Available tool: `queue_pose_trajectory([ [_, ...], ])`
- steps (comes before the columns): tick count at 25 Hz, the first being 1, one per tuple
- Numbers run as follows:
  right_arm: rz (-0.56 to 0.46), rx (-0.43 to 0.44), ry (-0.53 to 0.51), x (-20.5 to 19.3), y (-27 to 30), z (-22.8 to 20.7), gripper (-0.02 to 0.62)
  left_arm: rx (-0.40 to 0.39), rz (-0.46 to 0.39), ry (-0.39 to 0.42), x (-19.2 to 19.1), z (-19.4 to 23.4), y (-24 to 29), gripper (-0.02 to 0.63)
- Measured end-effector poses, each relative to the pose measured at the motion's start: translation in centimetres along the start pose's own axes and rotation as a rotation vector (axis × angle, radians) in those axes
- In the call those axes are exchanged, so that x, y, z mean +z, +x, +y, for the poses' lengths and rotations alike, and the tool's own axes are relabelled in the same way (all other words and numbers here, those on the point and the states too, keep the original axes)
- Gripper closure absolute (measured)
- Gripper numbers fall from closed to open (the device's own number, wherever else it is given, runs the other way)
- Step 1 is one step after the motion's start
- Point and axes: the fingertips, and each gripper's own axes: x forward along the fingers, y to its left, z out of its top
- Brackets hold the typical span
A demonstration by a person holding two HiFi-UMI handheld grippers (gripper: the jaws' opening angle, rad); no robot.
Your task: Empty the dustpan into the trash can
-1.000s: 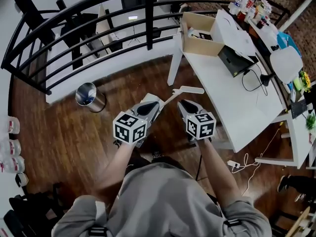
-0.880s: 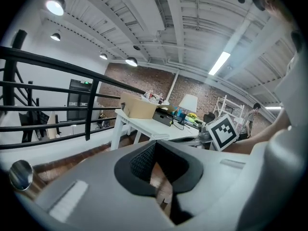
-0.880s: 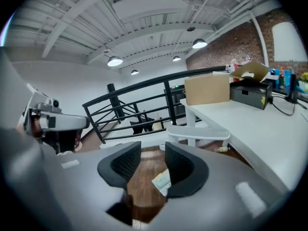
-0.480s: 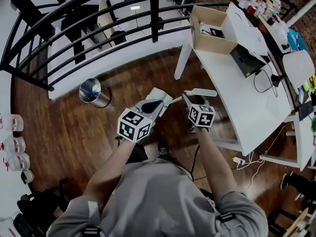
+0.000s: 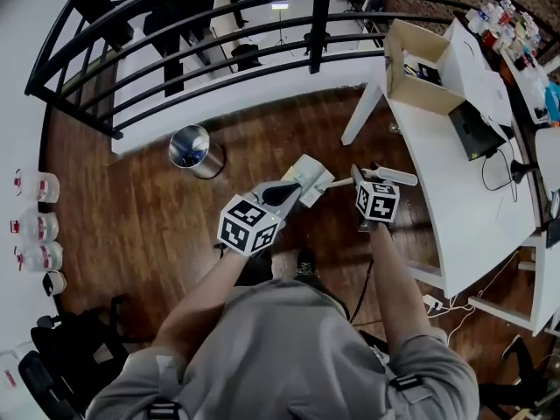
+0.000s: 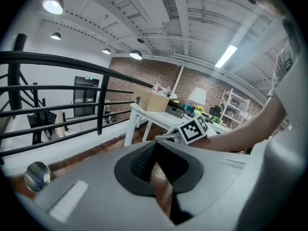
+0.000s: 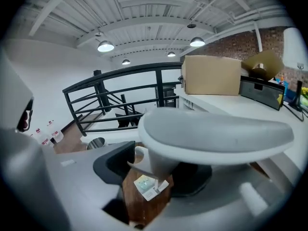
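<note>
A white long-handled dustpan stands on the wood floor, its pan (image 5: 308, 179) just ahead of my left gripper (image 5: 282, 192). The left gripper (image 6: 161, 165) is open, with only floor between its jaws. The dustpan's handle top (image 5: 389, 176) sits over my right gripper (image 5: 359, 180). In the right gripper view the handle grip (image 7: 216, 134) lies across the top, and its stem (image 7: 156, 160) runs down between the jaws. My right gripper (image 7: 154, 171) has just been closing, and both pads lie against that stem. A round metal trash can (image 5: 192, 150) stands to the left by the railing.
A white table (image 5: 455, 199) with a cardboard box (image 5: 420, 77) fills the right side. A black railing (image 5: 219, 38) runs along the back. Several bottles (image 5: 35, 226) line the left wall. A cable (image 5: 442, 300) lies on the floor beside the table.
My right gripper has come forward to the dustpan's handle top and now has the stem between its jaws. The left gripper has moved closer to the pan. The dustpan has stayed put.
</note>
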Motion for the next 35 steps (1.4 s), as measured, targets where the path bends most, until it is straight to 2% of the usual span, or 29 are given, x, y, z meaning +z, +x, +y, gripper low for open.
queue_pose_trajectory([
  [10,-0.093,0.03,-0.043,4.7,-0.7,2.6,0.39,0.095,-0.031,-0.048,-0.9,3.1,-3.2,0.601],
  [17,-0.169,0.119,-0.083,9.7,-2.2,5.9,0.39,0.156,-0.048,-0.081,-2.1,4.6,-4.9,0.601],
  [23,-0.252,0.239,-0.146,15.3,-4.3,12.1,0.39,0.233,-0.091,-0.072,-1.9,7.1,-7.7,0.601],
  [26,-0.288,0.305,-0.181,18.3,-5.6,16.3,0.39,0.294,-0.09,-0.057,-2.0,9.7,-10.2,0.601],
  [35,-0.439,0.46,-0.199,28.6,-8.1,26.5,0.39,0.448,-0.166,-0.103,-0.4,18.3,-17.6,0.601],
])
